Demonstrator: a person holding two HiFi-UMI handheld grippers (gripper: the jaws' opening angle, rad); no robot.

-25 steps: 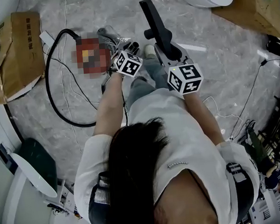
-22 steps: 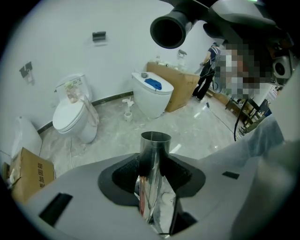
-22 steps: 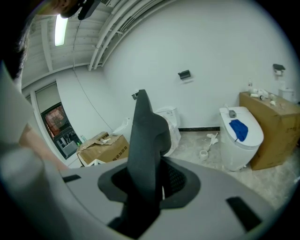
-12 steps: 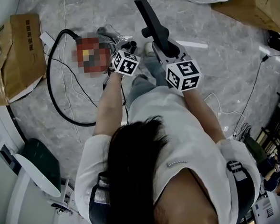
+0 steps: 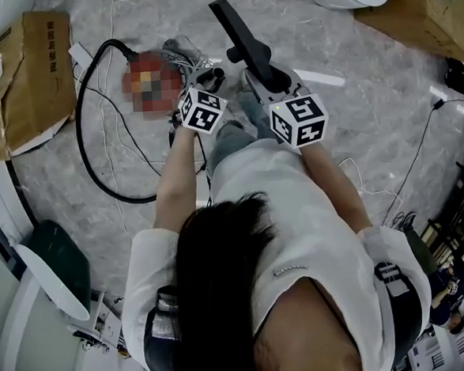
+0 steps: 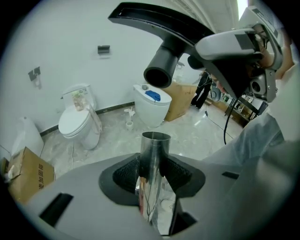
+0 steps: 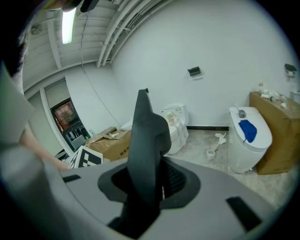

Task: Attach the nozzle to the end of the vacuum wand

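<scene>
Claws first: both were full. Marble floor [image 5: 385,106] spread under me in the head view. Two white toilets stood against the far wall in the left gripper view, one [image 6: 77,124] at ten o'clock and one [image 6: 151,105] with a blue patch on its lid near twelve. A cardboard box [image 5: 19,85] lay on the floor at ten o'clock from me. Beside it, a black hose [image 5: 80,136] curved in a wide loop at about eleven.

My right claw [image 7: 147,180] was clamped on the black nozzle [image 5: 239,36], jaws pressed against its neck. The nozzle's long body reached out ahead of me toward twelve o'clock.

My left claw [image 6: 152,173] had just been closing, and its pads sat against the shiny metal wand [image 6: 152,154], which rose upright between them with its open end on top.

In the left gripper view the nozzle's round socket hung at twelve o'clock from that open end, clear of it and not yet joined to it.

Marker cubes rode on the claws, the left one [image 5: 203,110] at eleven o'clock and the right one [image 5: 299,120] at one.
</scene>
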